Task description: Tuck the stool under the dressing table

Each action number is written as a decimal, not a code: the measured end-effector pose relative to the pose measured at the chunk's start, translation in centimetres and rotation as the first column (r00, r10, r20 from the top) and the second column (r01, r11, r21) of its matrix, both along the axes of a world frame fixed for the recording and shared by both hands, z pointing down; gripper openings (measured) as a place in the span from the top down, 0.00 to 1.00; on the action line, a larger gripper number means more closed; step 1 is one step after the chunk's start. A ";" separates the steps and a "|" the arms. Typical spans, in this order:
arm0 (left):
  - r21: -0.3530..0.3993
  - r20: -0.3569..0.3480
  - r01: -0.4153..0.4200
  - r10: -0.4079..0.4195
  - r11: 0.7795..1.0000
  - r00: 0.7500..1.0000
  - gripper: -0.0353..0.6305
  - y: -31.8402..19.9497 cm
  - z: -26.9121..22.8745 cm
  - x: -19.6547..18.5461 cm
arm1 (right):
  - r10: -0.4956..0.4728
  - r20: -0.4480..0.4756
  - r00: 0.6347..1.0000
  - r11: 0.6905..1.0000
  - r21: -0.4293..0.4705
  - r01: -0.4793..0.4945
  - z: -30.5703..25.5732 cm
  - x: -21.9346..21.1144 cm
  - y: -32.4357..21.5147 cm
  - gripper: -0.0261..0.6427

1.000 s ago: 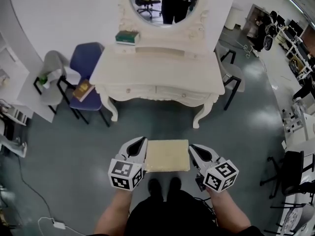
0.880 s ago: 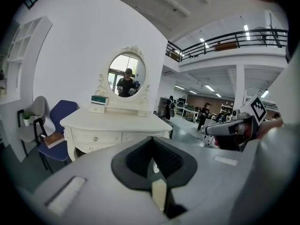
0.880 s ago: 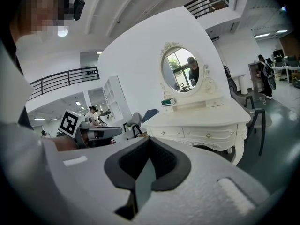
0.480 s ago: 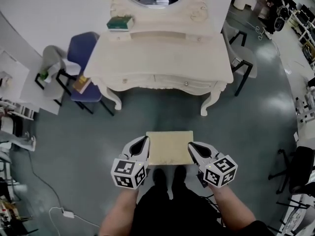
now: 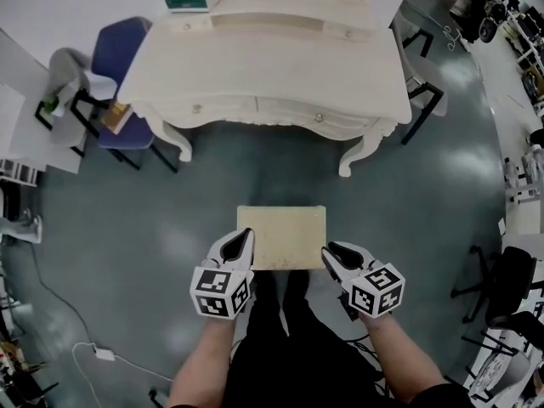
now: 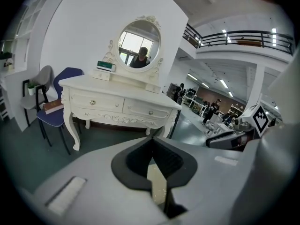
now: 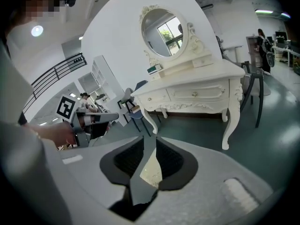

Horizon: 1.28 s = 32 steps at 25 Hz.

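Head view: left gripper [image 5: 246, 236] jaws pinch the stool [image 5: 281, 235] edge. Right gripper [image 5: 328, 250] jaws have just been opening, stool edge between them.

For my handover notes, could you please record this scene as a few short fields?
Stool: on the floor in front of the dressing table, not yet under it
Left gripper: shut, by the stool's near left corner
Right gripper: jaws have just been opening, not clamped on the stool, by its near right corner
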<state>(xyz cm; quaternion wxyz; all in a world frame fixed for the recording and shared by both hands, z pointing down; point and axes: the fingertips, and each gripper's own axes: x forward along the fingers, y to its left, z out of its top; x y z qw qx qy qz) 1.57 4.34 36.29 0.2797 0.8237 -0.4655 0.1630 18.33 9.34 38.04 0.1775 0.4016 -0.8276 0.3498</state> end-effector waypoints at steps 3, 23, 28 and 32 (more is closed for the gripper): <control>-0.042 -0.011 0.012 -0.013 0.999 1.000 0.92 -0.1 3.0 -0.6 | -0.020 -0.013 1.000 0.999 -0.050 0.019 3.0 -0.6 -0.1 0.80; -0.350 0.055 0.033 -0.015 0.936 0.998 0.92 1.8 23.4 -2.7 | 0.022 -0.078 0.997 0.955 -0.294 -0.044 23.7 0.2 1.1 0.64; -0.392 0.069 0.023 0.004 0.920 0.998 0.90 2.4 28.0 -2.9 | 0.031 -0.116 0.993 0.940 -0.333 -0.069 27.6 1.4 2.2 0.59; -0.409 0.091 0.035 0.002 0.912 0.996 0.85 2.5 31.0 -3.7 | 0.060 -0.143 0.988 0.931 -0.349 -0.107 30.5 2.5 2.5 0.55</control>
